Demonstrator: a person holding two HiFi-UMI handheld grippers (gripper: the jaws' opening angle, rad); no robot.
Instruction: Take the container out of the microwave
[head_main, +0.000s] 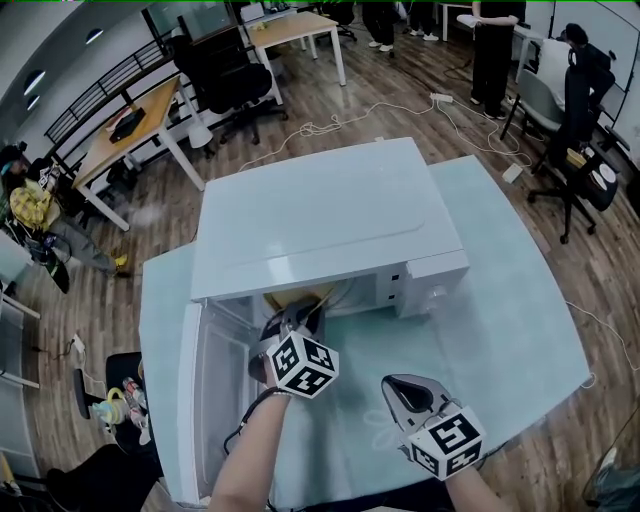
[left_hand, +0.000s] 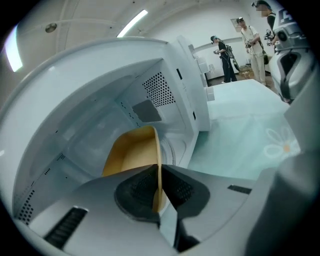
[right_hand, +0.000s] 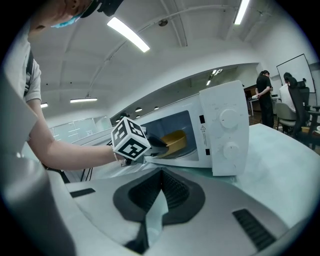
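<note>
Jaws of the left gripper (left_hand: 159, 167) pinch the near rim of the yellow container (left_hand: 131, 152), which sits inside the cavity of the microwave (head_main: 330, 215), whose door (head_main: 190, 400) is swung open toward the tabletop's front-left corner. The microwave stands (control knobs on its right side) around the middle of the pale green tabletop (head_main: 510, 330). The right gripper (head_main: 398, 388) hovers near the tabletop's front edge, just right of the left one, its jaws pressed together on nothing.
</note>
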